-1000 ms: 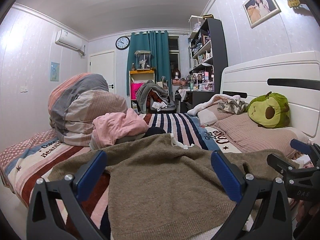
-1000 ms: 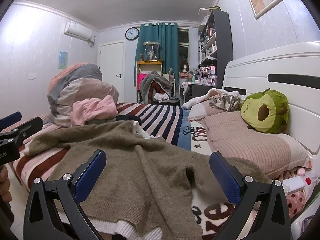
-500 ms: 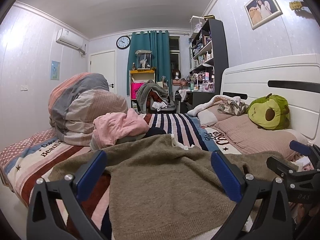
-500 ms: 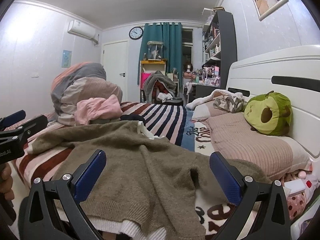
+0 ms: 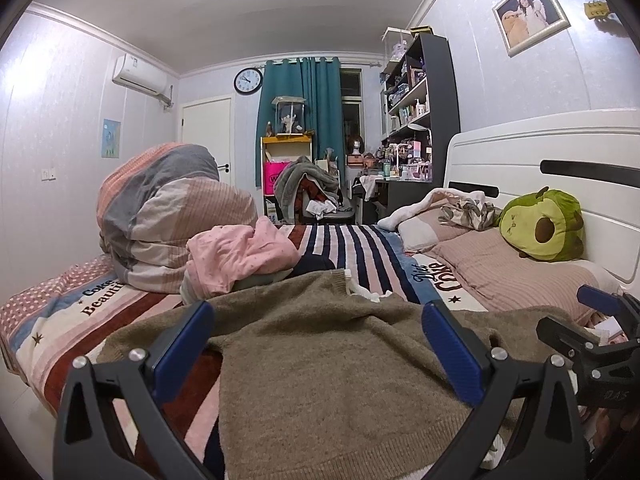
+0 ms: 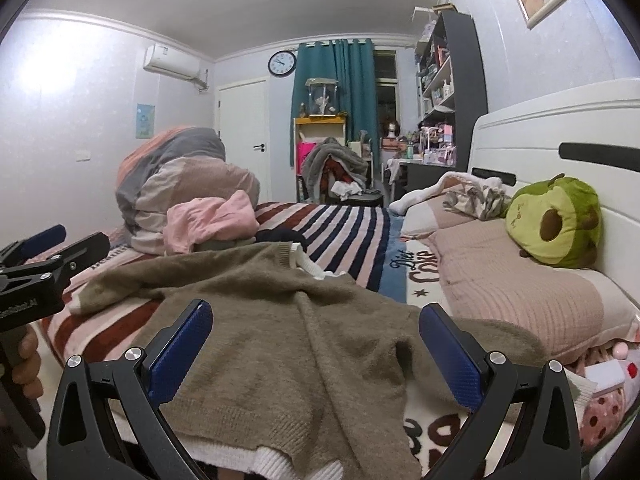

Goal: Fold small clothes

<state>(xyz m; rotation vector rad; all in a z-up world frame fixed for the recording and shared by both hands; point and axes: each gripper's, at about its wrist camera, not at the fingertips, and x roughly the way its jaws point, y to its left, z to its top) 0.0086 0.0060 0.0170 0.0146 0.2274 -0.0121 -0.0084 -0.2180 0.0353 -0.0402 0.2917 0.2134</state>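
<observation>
Tongs gape unladen above the brown knitted sweater (image 5: 320,364); only the right tongs' (image 6: 316,354) view shows its white ribbed hem (image 6: 276,465), not the left tongs' (image 5: 318,354).

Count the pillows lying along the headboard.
2 visible. One striped pink pillow lies nearer the camera, with the avocado plush at its far end; a second pillow lies beyond it, under crumpled cloth. More may be hidden.

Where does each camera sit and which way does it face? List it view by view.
Left wrist: on the left gripper, facing along the bed over the brown sweater; the right gripper shows at right.
Right wrist: on the right gripper, facing likewise; the left gripper and a hand show at left.
Shared: sweater, avocado plush, clock.
</observation>
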